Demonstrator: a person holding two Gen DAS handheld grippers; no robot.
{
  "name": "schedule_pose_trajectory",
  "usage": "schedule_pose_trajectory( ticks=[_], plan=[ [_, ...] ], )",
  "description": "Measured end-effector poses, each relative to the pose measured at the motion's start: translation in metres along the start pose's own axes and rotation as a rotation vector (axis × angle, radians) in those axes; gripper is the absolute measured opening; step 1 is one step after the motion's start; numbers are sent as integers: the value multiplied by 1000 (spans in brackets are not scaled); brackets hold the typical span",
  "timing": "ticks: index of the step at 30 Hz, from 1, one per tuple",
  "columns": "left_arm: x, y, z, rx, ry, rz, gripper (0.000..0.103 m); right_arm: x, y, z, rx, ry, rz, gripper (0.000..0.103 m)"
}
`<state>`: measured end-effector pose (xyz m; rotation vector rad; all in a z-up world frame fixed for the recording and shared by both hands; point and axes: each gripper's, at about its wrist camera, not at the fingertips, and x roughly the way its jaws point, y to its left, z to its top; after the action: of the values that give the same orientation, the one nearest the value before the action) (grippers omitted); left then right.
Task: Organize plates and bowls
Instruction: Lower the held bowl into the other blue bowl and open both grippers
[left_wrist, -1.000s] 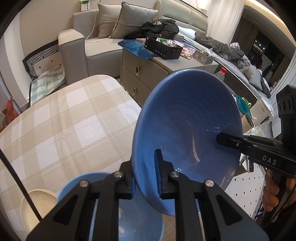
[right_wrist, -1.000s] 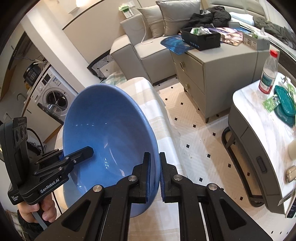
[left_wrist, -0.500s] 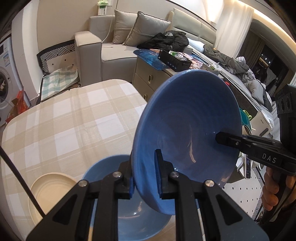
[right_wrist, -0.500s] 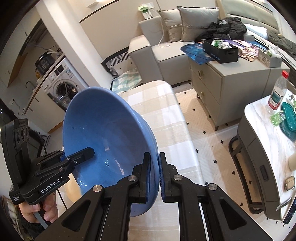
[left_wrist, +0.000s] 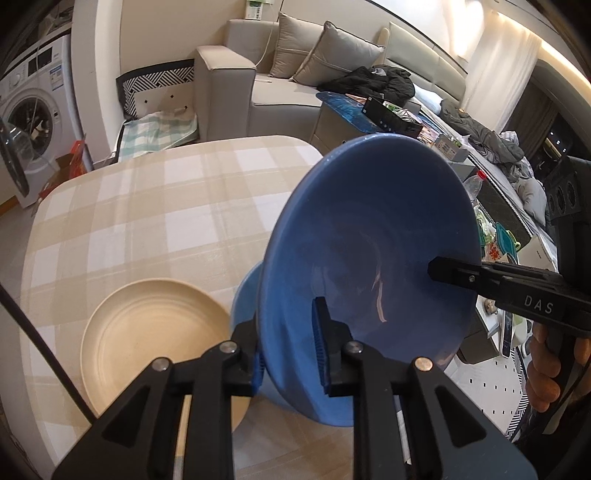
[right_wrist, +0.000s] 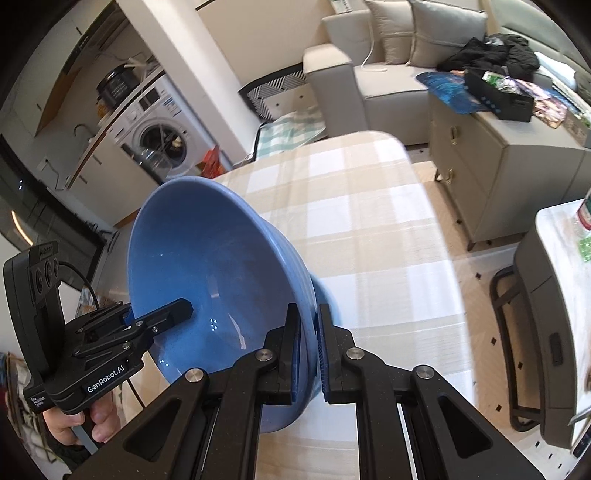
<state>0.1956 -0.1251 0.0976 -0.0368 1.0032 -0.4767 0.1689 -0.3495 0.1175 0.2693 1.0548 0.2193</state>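
Blue bowl (left_wrist: 369, 236) pinched at opposite rim edges by left gripper (left_wrist: 288, 343), jaws opening, and right gripper (right_wrist: 306, 347). Likely glazed, rigid, slippery, breakable.

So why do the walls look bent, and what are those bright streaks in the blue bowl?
Left wrist view: a fisheye lens curves the room's edges and darkens the corners; the streak inside the blue bowl is reflected room light. Right wrist view: same bending, small glints on the bowl, and the checked table looks slightly smeared at right.
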Motion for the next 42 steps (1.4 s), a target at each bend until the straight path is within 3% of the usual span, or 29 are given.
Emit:
schedule_pose_trajectory(
  ticks=[8,17,24,27,31,40,42],
  plan=[
    [5,8,-22,-15,39,2,19,25,8,-11,-13,77,7,9],
    [27,23,-22,-47,73,-23,20,50,2,-12,-29,110,-28,9],
    [36,32,-22,-55,80,-12,25,49,-11,-10,-53,69,-55,15],
    [39,34,-21,-56,77,3,37,50,-12,-10,-69,63,-66,17],
    [42,35,-22,-52,74,17,47,53,-11,-12,-89,63,-54,28],
    [34,40,-24,-48,32,43,48,50,-9,-16,-112,33,-17,68],
    [32,39,-25,-37,22,49,48,49,-10,-17,-107,25,-6,72]
  ],
)
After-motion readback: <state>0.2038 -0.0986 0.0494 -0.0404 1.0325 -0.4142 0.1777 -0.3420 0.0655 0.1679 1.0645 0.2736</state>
